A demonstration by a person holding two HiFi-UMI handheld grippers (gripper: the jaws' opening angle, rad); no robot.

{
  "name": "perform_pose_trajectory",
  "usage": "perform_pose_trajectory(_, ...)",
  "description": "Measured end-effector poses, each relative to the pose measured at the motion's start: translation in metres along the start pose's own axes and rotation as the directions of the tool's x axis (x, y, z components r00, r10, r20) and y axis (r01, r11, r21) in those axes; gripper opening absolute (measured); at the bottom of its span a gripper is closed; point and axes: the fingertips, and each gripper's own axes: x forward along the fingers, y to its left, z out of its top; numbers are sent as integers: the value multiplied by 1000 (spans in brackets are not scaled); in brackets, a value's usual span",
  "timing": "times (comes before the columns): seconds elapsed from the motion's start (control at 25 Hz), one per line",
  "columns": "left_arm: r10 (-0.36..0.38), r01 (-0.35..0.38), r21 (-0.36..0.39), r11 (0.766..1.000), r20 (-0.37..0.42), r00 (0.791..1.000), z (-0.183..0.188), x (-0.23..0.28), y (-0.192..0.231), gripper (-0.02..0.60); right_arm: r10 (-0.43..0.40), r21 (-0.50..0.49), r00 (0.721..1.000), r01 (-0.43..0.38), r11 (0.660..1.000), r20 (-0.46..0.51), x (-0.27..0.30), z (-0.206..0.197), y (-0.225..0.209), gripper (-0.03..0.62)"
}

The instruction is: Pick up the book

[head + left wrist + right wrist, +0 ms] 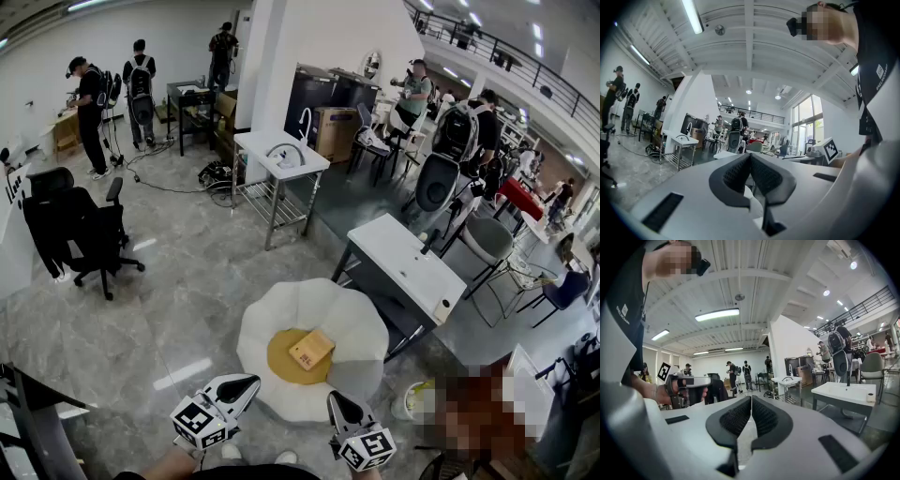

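Note:
A thin tan book (311, 350) lies flat on the round yellow centre of a white petal-shaped seat (361, 323), in the head view just ahead of me. My left gripper (249, 382) hovers at the seat's near left edge, short of the book, its jaws shut with nothing between them (750, 157). My right gripper (334, 401) hangs at the seat's near right edge, also shut and empty (751, 398). Both point roughly level across the room, so neither gripper view shows the book. The right gripper view catches the left gripper (686, 382) in a hand.
A white sink table (408, 267) stands right behind the seat, and a second sink stand (281, 159) is farther back. A black office chair (80, 234) is at the left and a dark desk edge (28, 412) at the lower left. Several people stand far off.

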Motion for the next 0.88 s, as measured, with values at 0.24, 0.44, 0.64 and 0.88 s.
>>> perform_pose_trajectory(0.24, 9, -9, 7, 1000, -5, 1000, -7, 8, -16, 14, -19, 46, 1000, 18, 999, 13, -16, -4, -17, 26)
perform_pose_trajectory(0.44, 27, -27, -10, 1000, -15, 1000, -13, 15, -20, 14, -10, 52, 1000, 9, 999, 19, -24, -6, -26, 26)
perform_pose_trajectory(0.64, 31, -31, 1, 1000, -35, 999, -21, 33, -32, 14, -8, 65, 999, 6, 998, 31, -35, -9, -45, 26)
perform_pose_trajectory(0.88, 48, -48, 2, 999, -42, 998, -25, 68, -57, 14, -11, 77, 999, 8, 997, 40, -63, -8, -82, 26)
